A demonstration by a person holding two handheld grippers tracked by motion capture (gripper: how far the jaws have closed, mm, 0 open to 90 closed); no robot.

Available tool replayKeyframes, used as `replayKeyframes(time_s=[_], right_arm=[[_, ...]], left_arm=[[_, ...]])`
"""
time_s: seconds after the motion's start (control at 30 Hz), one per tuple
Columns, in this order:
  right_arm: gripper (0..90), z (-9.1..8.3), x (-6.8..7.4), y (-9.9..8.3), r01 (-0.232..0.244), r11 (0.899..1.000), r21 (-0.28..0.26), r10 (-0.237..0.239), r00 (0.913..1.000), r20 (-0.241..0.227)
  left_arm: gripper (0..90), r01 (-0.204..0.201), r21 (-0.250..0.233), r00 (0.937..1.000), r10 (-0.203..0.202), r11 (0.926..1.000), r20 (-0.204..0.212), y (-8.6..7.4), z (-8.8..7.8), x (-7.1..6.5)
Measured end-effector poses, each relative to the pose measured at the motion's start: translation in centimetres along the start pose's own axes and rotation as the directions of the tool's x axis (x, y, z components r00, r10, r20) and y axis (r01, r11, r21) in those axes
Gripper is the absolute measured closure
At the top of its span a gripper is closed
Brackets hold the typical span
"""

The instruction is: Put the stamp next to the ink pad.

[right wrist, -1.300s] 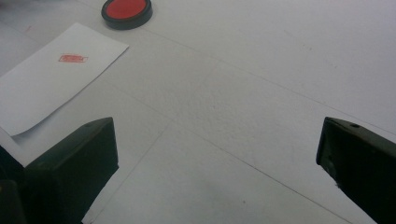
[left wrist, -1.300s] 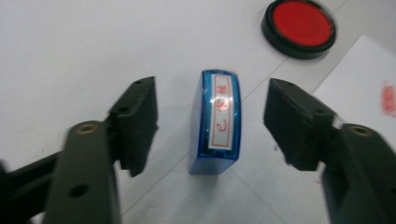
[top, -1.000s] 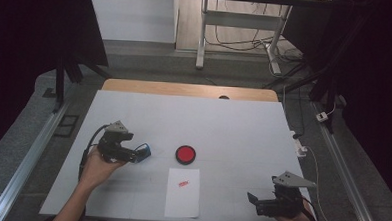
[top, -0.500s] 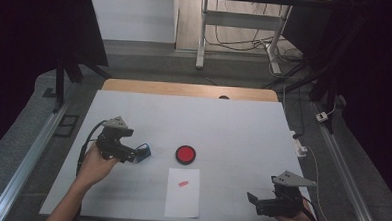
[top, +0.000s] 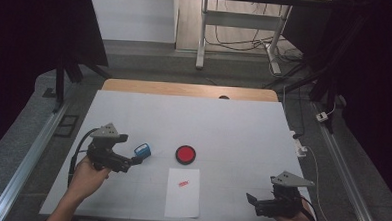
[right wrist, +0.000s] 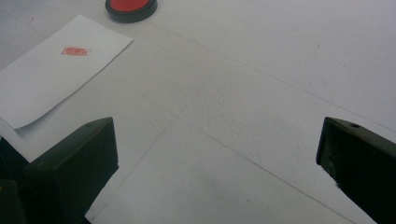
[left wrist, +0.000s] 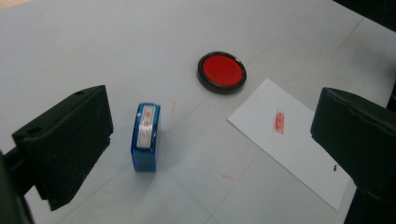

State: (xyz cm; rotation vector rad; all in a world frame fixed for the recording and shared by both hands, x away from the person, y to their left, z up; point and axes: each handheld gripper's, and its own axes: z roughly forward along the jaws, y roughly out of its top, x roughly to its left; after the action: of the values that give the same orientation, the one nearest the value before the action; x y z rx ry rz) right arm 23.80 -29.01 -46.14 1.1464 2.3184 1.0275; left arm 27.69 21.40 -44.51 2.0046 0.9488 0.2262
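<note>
My right gripper (top: 252, 202) idles wide open, nothing held. The left gripper (top: 134, 161), its jaws just opened wide, leaves the blue stamp (left wrist: 145, 137) lying free on the worktop (top: 233, 122), paper (top: 183, 192) already stamped, ink pad (top: 185, 153) beyond.

High cam overhead, far; both claw cams low, close, share ink pad (left wrist: 222, 71)

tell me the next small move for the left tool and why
Probably draw the left tool back, clear of the blue stamp. Its jaws have just been opening and stand wide with the stamp lying free on the table, and the paper already carries a red print.
</note>
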Motion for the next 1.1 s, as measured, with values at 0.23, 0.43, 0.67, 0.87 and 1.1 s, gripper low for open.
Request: replayKeyframes(time_s=[0.23,0.43,0.67,0.87,1.1], right_arm=[[0.0,0.1,0.1,0.0,0.013,1.000,0.015,-0.013,0.9999,0.000],[0.0,0.1,0.1,0.0,0.013,1.000,0.014,-0.013,0.9999,0.000],[0.0,0.0,0.0,0.0,0.010,1.000,0.013,-0.010,0.9999,-0.003],[0.0,0.0,0.0,0.0,0.006,1.000,0.008,-0.006,1.0000,-0.002],[0.0,0.1,0.0,0.0,0.005,1.000,0.007,-0.005,1.0000,-0.002]], left_arm=[[0.0,-0.011,0.028,0.9998,0.012,0.9996,-0.017,-1.9,-1.6,-1.1],[0.0,0.023,0.012,0.9997,-0.023,0.9997,-0.012,-3.5,-3.3,-1.5],[0.0,0.057,0.017,0.9981,-0.056,0.9982,-0.026,-5.4,-4.7,-1.8],[0.0,0.096,0.008,0.9948,-0.096,0.9953,-0.033,-7.2,-5.4,-1.5],[0.0,0.139,0.013,0.9894,-0.138,0.9902,-0.045,-9.2,-6.0,-0.9]])
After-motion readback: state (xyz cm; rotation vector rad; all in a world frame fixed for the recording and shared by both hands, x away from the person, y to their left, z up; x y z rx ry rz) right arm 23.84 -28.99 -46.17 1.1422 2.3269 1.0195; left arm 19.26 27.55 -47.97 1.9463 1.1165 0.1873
